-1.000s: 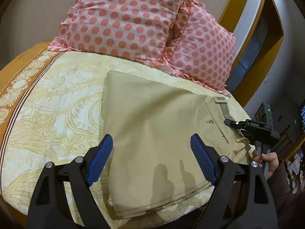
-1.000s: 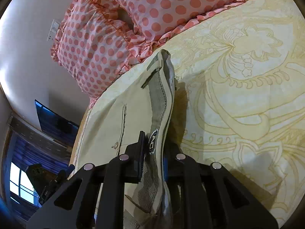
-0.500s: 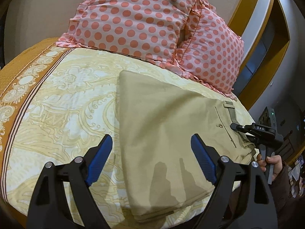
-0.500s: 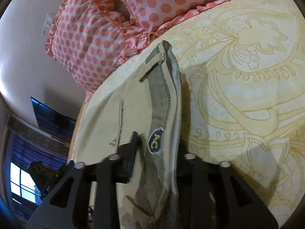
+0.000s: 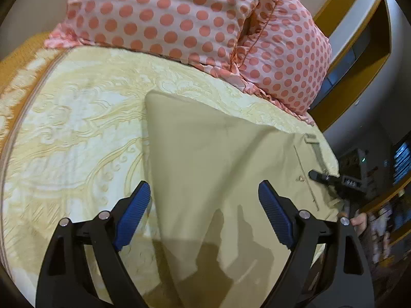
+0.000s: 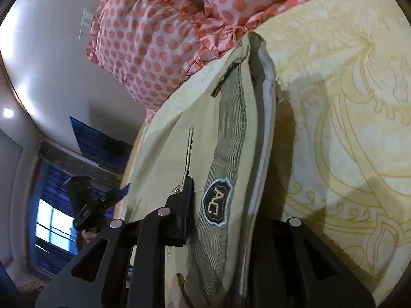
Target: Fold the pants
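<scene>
The beige pants (image 5: 221, 169) lie folded on the bed, waistband to the right. My left gripper (image 5: 205, 213) is open with blue pads, hovering over the near folded edge, holding nothing. My right gripper (image 5: 334, 179) shows at the right by the waistband. In the right wrist view the waistband (image 6: 226, 169) with its dark AC label (image 6: 217, 204) lies between the spread jaws of the right gripper (image 6: 231, 220), which is open. The right finger is hidden behind the cloth.
Two pink polka-dot pillows (image 5: 179, 18) lie at the head of the bed. The yellow patterned bedspread (image 5: 77, 133) has an orange border at the left edge. A dark screen (image 6: 100, 143) and a window lie beyond the bed.
My right gripper opened and let go of the waistband. My left gripper moved closer over the pants, staying open.
</scene>
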Demonstrator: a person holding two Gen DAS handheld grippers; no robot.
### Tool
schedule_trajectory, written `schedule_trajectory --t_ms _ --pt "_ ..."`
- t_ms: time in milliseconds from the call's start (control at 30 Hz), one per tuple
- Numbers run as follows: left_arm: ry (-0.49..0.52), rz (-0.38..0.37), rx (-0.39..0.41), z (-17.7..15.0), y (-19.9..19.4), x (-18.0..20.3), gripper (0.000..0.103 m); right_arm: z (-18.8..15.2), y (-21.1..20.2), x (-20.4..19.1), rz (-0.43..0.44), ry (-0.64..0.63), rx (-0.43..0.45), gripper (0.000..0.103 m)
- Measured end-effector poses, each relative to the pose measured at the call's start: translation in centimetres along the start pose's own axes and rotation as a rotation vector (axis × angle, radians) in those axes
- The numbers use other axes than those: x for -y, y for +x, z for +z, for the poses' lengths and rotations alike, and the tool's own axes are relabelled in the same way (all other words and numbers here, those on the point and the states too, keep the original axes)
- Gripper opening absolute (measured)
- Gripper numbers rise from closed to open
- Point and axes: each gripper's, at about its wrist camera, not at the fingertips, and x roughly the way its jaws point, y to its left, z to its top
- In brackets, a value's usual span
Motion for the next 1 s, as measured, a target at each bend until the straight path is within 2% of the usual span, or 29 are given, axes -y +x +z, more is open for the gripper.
schedule_trajectory --t_ms 233,567,600,633,667,700,733,867,1000 --pt "-0.025 -0.025 -0.09 1.8 2.9 -0.8 0.087 0.3 0.2 0.0 0.01 0.005 -0.004 0.02" --pt "-0.127 -0.117 -0.084 2.2 2.7 -2.4 0.083 0.4 0.3 0.2 0.03 0.017 -0.003 0.02" --pt "-0.132 -0.102 -0.079 2.2 2.8 -2.4 0.06 0.4 0.3 0.2 0.031 0.012 -0.001 0.019" --pt "-0.137 -0.078 -0.08 2.1 3.0 -2.4 0.022 0.3 0.1 0.3 0.037 0.011 0.002 0.019" --pt "-0.15 -0.059 -0.078 2.1 3.2 -2.6 0.012 0.3 0.0 0.4 0.053 0.021 0.002 0.017" --pt "-0.183 -0.107 -0.068 2.0 3.0 -3.1 0.008 0.3 0.0 0.4 0.064 0.027 0.005 0.016" --pt "-0.184 -0.113 -0.064 2.1 2.9 -3.2 0.007 0.4 0.0 0.3 0.073 0.032 0.007 0.016" --pt "-0.103 -0.046 -0.037 3.1 2.5 -1.4 0.006 1.7 -0.1 -1.0 0.098 0.015 0.017 0.015" --pt "-0.06 -0.01 0.004 6.4 3.1 -0.3 0.006 5.1 -0.1 -2.7 0.088 -0.044 0.062 0.015"
